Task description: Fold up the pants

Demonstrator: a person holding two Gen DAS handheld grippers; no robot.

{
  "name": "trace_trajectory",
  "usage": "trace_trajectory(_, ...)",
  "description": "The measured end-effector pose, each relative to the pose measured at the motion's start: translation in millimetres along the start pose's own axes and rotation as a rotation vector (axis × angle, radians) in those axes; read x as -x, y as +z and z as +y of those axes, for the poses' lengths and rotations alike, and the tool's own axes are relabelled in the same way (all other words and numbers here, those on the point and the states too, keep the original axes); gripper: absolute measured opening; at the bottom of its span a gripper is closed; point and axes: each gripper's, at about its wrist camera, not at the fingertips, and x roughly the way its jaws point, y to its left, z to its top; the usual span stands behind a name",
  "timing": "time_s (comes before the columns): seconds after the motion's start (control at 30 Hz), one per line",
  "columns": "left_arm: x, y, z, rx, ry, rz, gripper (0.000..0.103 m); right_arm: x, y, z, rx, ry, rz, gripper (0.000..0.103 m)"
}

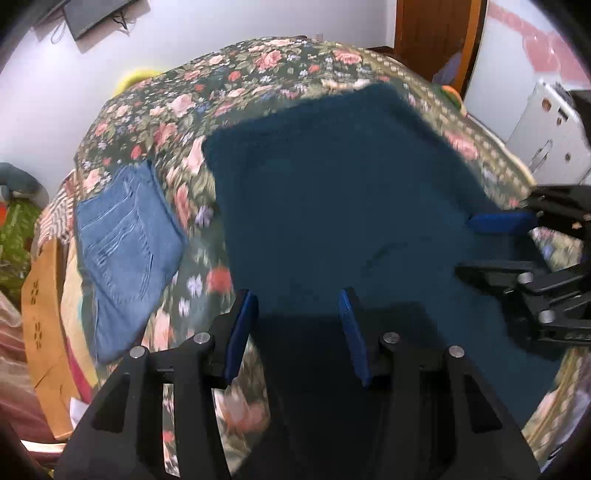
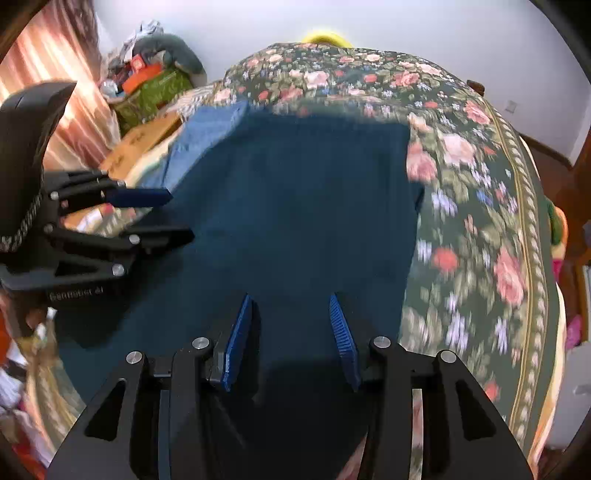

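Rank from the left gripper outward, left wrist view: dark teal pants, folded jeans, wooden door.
From the left gripper:
1. Dark teal pants: right under its fingers, spread ahead.
2. Folded jeans: off to the left on the floral bedspread.
3. Wooden door: past the bed, upper right, against the wall.

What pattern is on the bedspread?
Pink and red roses on dark green bedspread; clearest in right wrist view.

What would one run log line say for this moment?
task: fold pants | dark teal pants: flat on floral bedspread | left gripper: open, empty | right gripper: open, empty
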Motion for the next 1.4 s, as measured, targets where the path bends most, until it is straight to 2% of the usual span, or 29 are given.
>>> trace_trajectory(0.07,8.9,-12.9,-0.3,0.001,0.023,-0.029,0.048,10.0,-8.1,5.0,0.008,-0.024,-0.002,0.04)
trace_trajectory(0.2,28.2,-32.7,3.9,0.03,0.013,-0.061,0.049,24.4,-23.3,8.1,-0.001,-0.028,0.017,0.04)
trace_trajectory(0.4,49.7,-59.0,15.9,0.066,0.016,-0.102,0.062,39.4,-43.3,9.8,0.028,-0.07,0.035,0.041)
trace_trajectory(0.47,54.3,-67.1,23.4,0.097,-0.003,-0.104,0.068,44.2,-48.6,6.8,0.017,-0.096,0.039,0.05)
trace_trajectory(0.53,57.5,-75.1,31.4,0.133,-0.009,-0.1,0.069,47.0,-54.3,2.6,0.008,-0.1,0.039,0.052)
trace_trajectory(0.6,57.4,-79.8,36.7,0.163,0.002,-0.071,0.069,49.5,-59.7,-3.4,-0.016,-0.102,0.036,0.057)
trace_trajectory(0.67,52.7,-81.7,42.8,0.172,0.038,-0.017,0.069,51.5,-63.5,-12.4,-0.055,-0.101,0.022,0.067)
trace_trajectory(0.7,52.1,-82.4,46.7,0.184,0.035,-0.01,0.069,53.0,-64.8,-16.1,-0.074,-0.096,0.017,0.067)
trace_trajectory(0.83,55.9,-71.7,64.8,0.266,-0.014,-0.023,0.069,58.4,-59.0,-26.6,-0.13,-0.089,-0.019,0.067)
trace_trajectory(0.9,57.2,-60.3,69.1,0.288,-0.061,-0.044,0.07,58.8,-53.6,-31.0,-0.156,-0.062,-0.037,0.067)
trace_trajectory(0.97,50.0,-47.5,71.3,0.313,-0.148,-0.034,0.075,53.5,-46.1,-38.4,-0.199,-0.015,-0.047,0.068)
trace_trajectory(1.03,34.3,-36.7,72.3,0.332,-0.225,0.003,0.075,45.5,-41.8,-43.9,-0.233,0.021,-0.043,0.069)
trace_trajectory(1.2,-17.0,-17.2,67.8,0.355,-0.338,0.128,0.075,11.0,-33.9,-56.3,-0.3,0.113,0.011,0.069)
trace_trajectory(1.3,-36.4,-9.2,70.9,0.381,-0.402,0.165,0.076,-2.5,-29.6,-64.3,-0.33,0.188,0.019,0.071)
trace_trajectory(1.4,-51.3,1.5,75.4,0.381,-0.468,0.196,0.076,-10.0,-23.0,-67.1,-0.337,0.224,0.011,0.075)
